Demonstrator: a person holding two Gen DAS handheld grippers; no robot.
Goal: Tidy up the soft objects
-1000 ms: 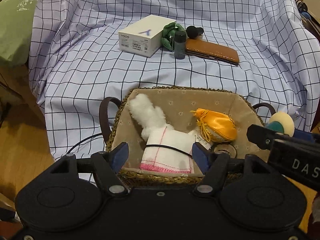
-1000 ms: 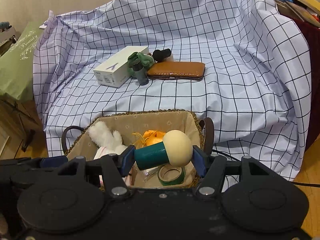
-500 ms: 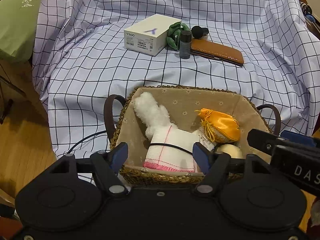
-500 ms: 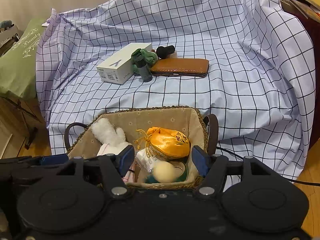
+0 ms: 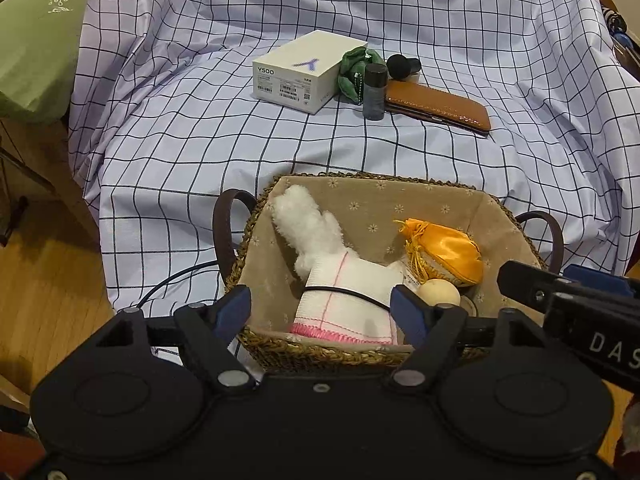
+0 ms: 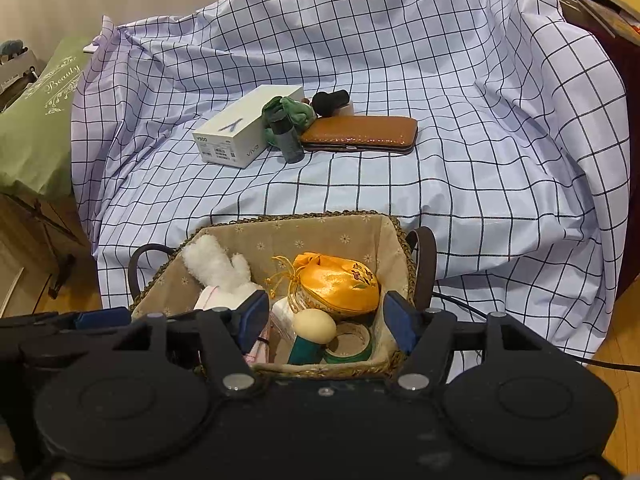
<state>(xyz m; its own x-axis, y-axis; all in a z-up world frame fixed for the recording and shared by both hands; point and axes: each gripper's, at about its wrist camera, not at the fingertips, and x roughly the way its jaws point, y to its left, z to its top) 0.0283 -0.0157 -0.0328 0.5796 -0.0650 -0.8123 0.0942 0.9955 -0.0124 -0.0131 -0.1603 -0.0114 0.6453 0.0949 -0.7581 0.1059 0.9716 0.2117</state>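
A woven basket (image 5: pixel 320 356) (image 6: pixel 304 216) sits at the near edge of the checked sheet. In it lie a white plush toy (image 5: pixel 308 224) (image 6: pixel 214 264), a folded white cloth with pink stitching (image 5: pixel 348 300), an orange satin pouch (image 5: pixel 444 252) (image 6: pixel 340 284) and a cream-headed teal item (image 6: pixel 314 326) (image 5: pixel 438 292). My left gripper (image 5: pixel 320 310) hovers over the cloth, jaws opening, pads clear of it. Above the cream-headed item, my right gripper (image 6: pixel 326 318) stands open and holds nothing. A green soft item (image 5: pixel 354 68) (image 6: pixel 292 110) lies farther back on the sheet.
Beside the green item are a white box (image 5: pixel 304 70), a small dark bottle (image 5: pixel 375 92), a black round object (image 5: pixel 402 66) and a brown case (image 5: pixel 438 106). A tape roll (image 6: pixel 352 344) lies in the basket. A green cushion (image 5: pixel 36 36) is at left; wooden floor surrounds.
The right gripper let go of the cream-headed teal item, which now lies in the basket beside the pouch. The left jaws have spread wider around the cloth.
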